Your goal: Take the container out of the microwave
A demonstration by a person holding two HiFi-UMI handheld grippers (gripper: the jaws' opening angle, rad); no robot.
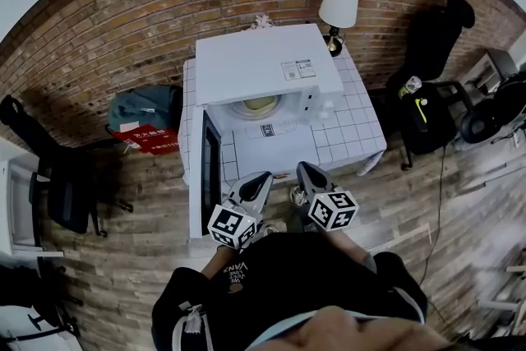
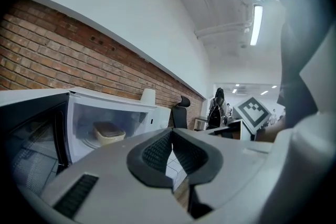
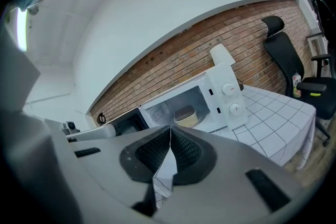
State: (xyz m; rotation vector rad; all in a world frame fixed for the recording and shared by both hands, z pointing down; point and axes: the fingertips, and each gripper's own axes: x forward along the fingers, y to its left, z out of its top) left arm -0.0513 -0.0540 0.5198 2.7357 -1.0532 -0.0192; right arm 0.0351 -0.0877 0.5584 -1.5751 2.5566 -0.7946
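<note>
**Head view.** The microwave (image 1: pixel 267 62) is standing on a table (image 1: pixel 362 127) covered in a white grid pattern, against the brick wall (image 1: pixel 123 12). Its door (image 1: pixel 209 168) is hanging fully open toward the left of the frame. The container (image 1: pixel 260 104) is sitting inside the cavity on the turntable. The left gripper (image 1: pixel 263 177) and the right gripper (image 1: pixel 302 168) are hovering side by side in front of the opening, both short of it and neither touching the container. A lamp (image 1: pixel 339 4) is standing at the back right corner of the table, and a black chair (image 1: pixel 436 37) is standing to the right.

**Left gripper view.** The left gripper (image 2: pixel 172 131) is holding its jaws pressed together, pad against pad, with nothing between them. The container (image 2: pixel 109 134) (a pale tub with a darker lid) is resting in the lit cavity, to the left of and beyond the jaw tips. The dark door (image 2: pixel 31 139) is filling the left edge. The marker cube (image 2: pixel 254 112) of the other gripper is showing at right.

**Right gripper view.** The right gripper (image 3: pixel 170 127) is likewise keeping its jaws pressed together and is pinching nothing. The container (image 3: pixel 185 115) is sitting in the cavity just above and beyond the tips, well apart from them. Two round dials (image 3: pixel 228 89) are facing the camera on the control panel at the right of the opening, and the table (image 3: pixel 268 113) is extending to the right.
</note>
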